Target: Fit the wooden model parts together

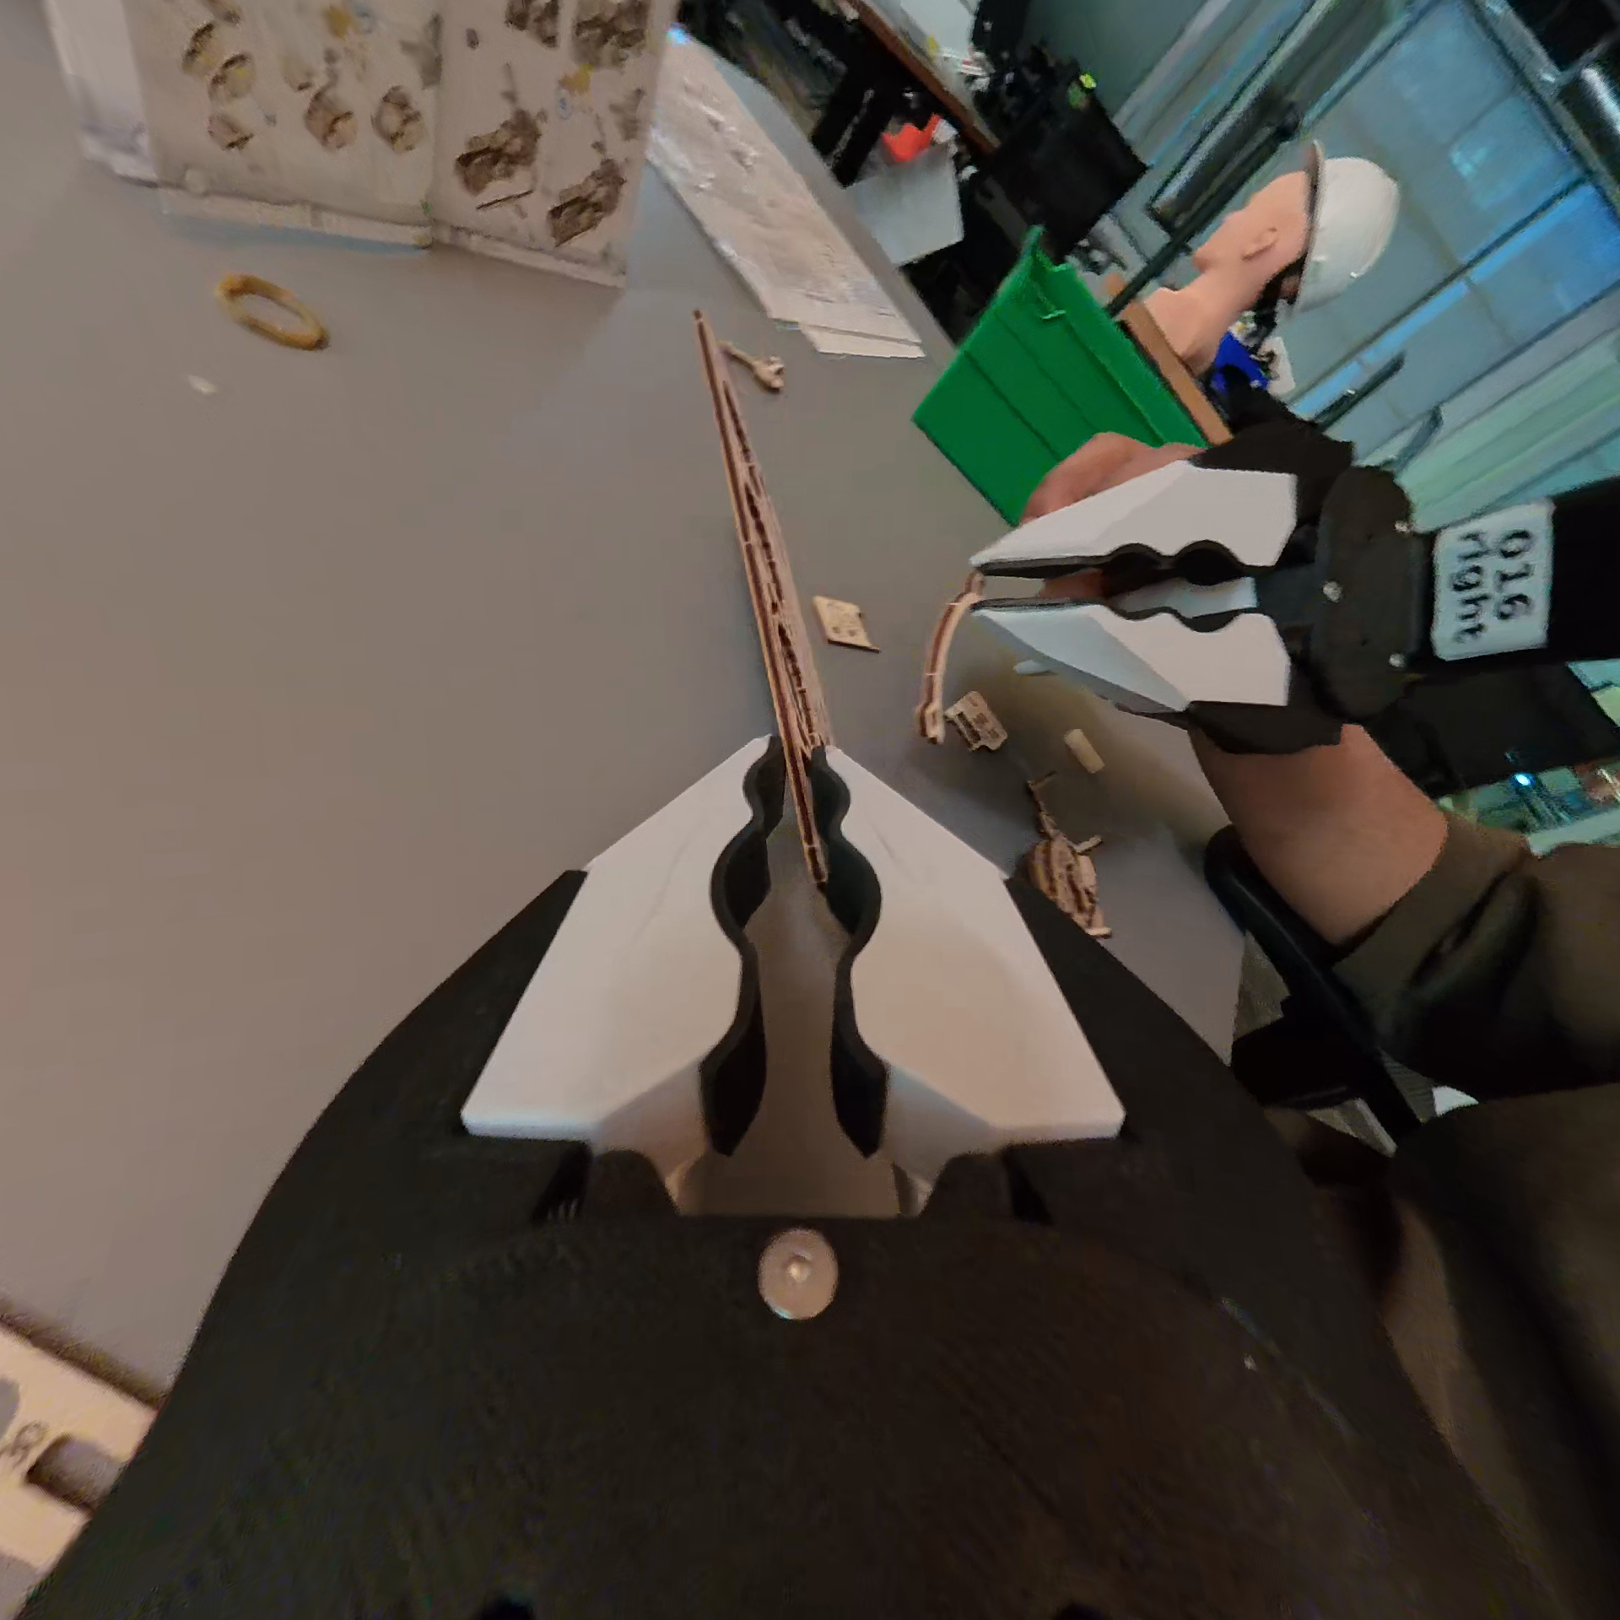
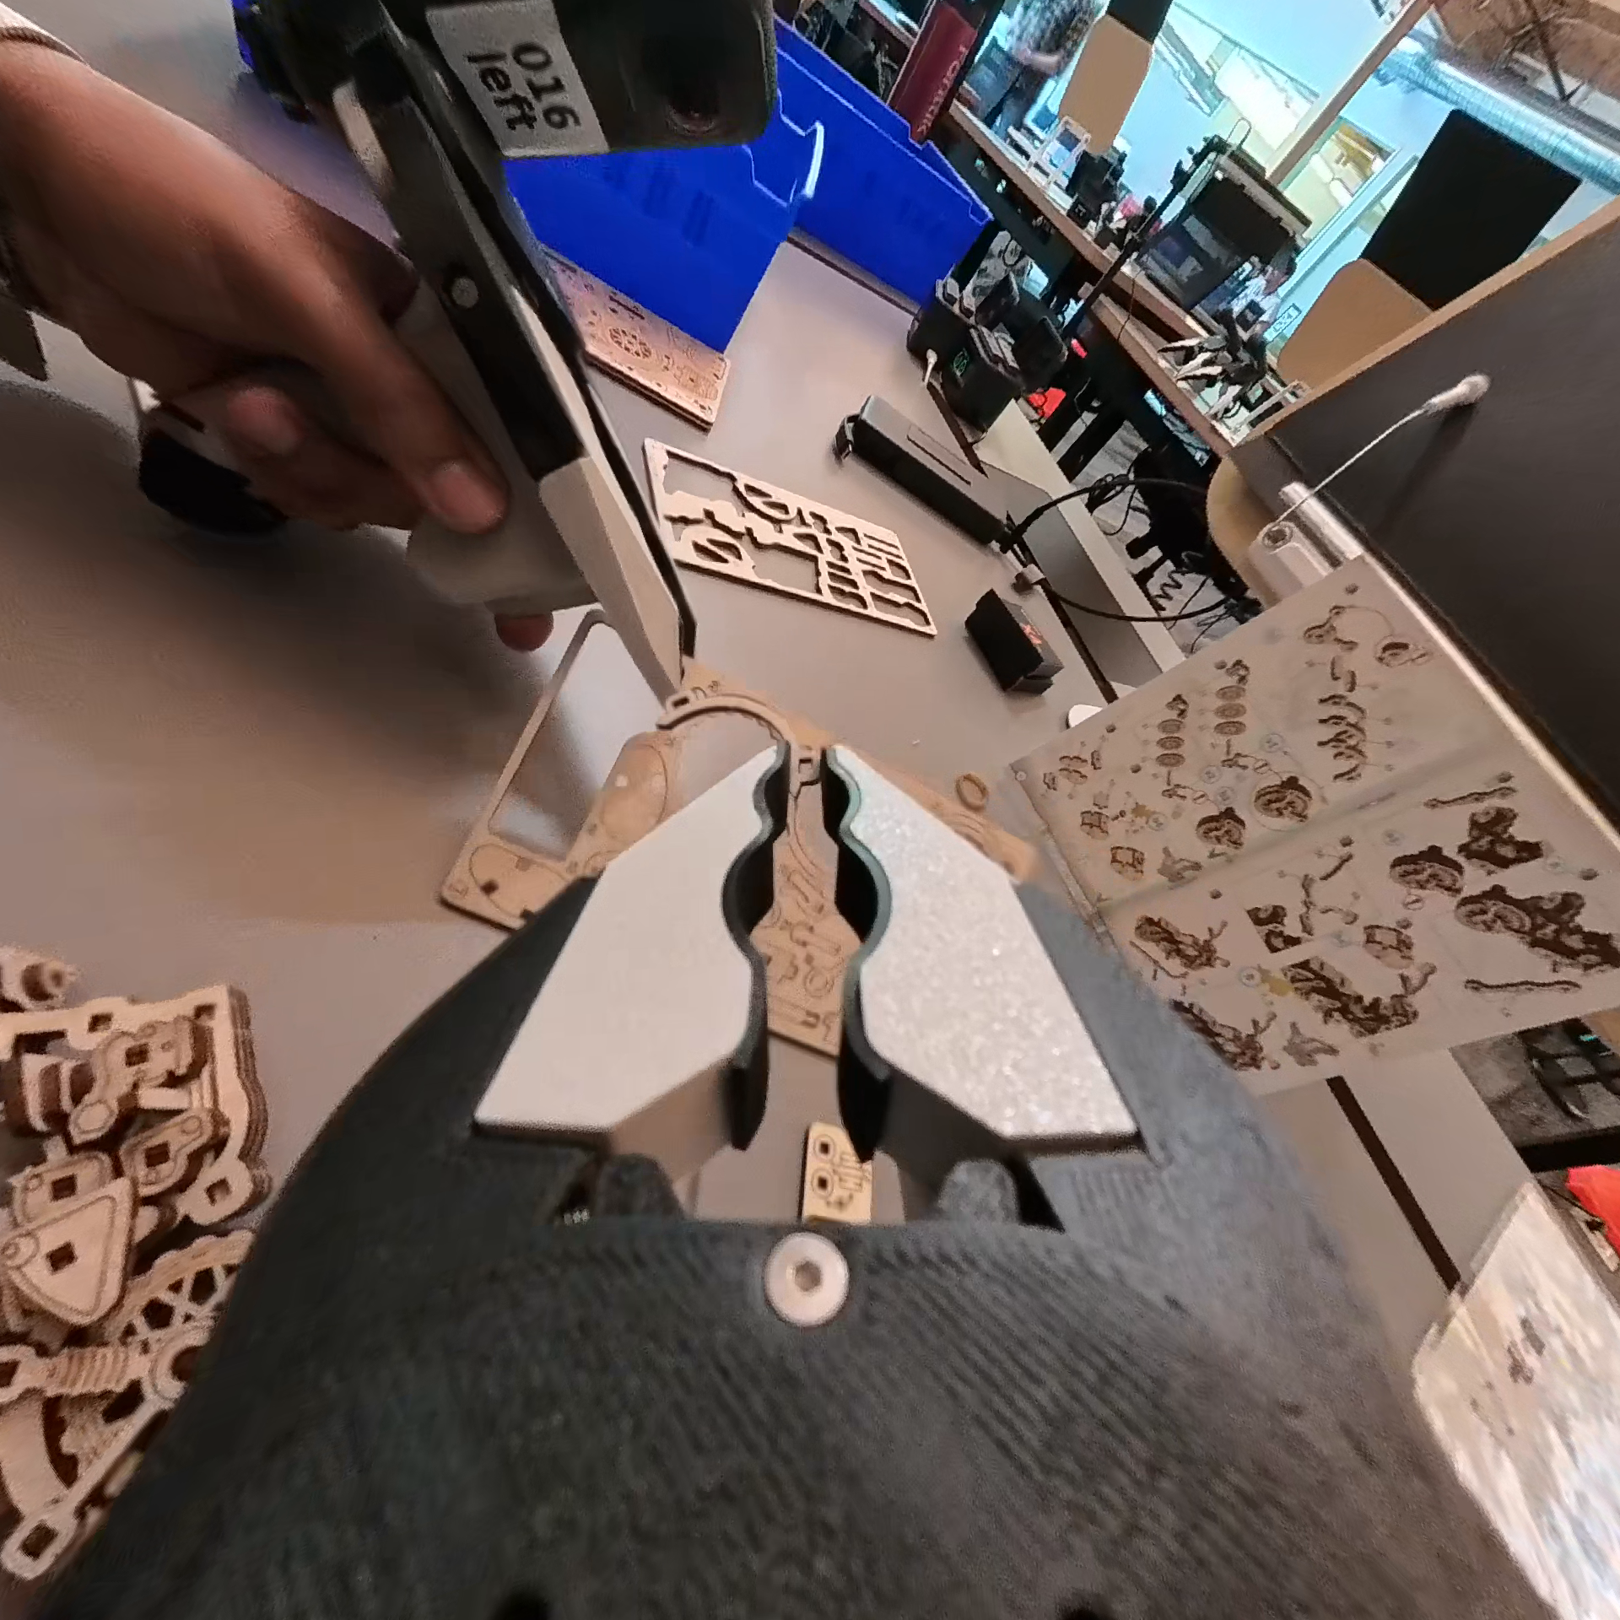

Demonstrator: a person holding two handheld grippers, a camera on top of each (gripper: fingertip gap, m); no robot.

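Observation:
My left gripper (image 1: pixel 796 754) is shut on a thin wooden parts sheet (image 1: pixel 763 543), which I see edge-on, held up off the grey table (image 1: pixel 394 614). In the right wrist view the left gripper (image 2: pixel 679 657) pinches that sheet (image 2: pixel 491 868) at its top edge, with a hand around the gripper. My right gripper (image 2: pixel 802 763) is shut on a small curved wooden piece (image 2: pixel 719 708), held right in front of the sheet near the left gripper's tip. The left wrist view shows the right gripper (image 1: pixel 977 586) with the curved piece (image 1: pixel 936 666) hanging from its tips, apart from the sheet.
A pile of wooden model parts (image 2: pixel 105 1183) lies at lower left. An emptied parts sheet (image 2: pixel 789 543) and instruction pages (image 2: pixel 1315 841) lie on the table. Blue bins (image 2: pixel 684 219) stand behind. A green bin (image 1: pixel 1034 386), a rubber band (image 1: pixel 272 311) and loose small parts (image 1: pixel 846 622) are nearby. Spacing between my two grippers at the tips: around 6 centimeters.

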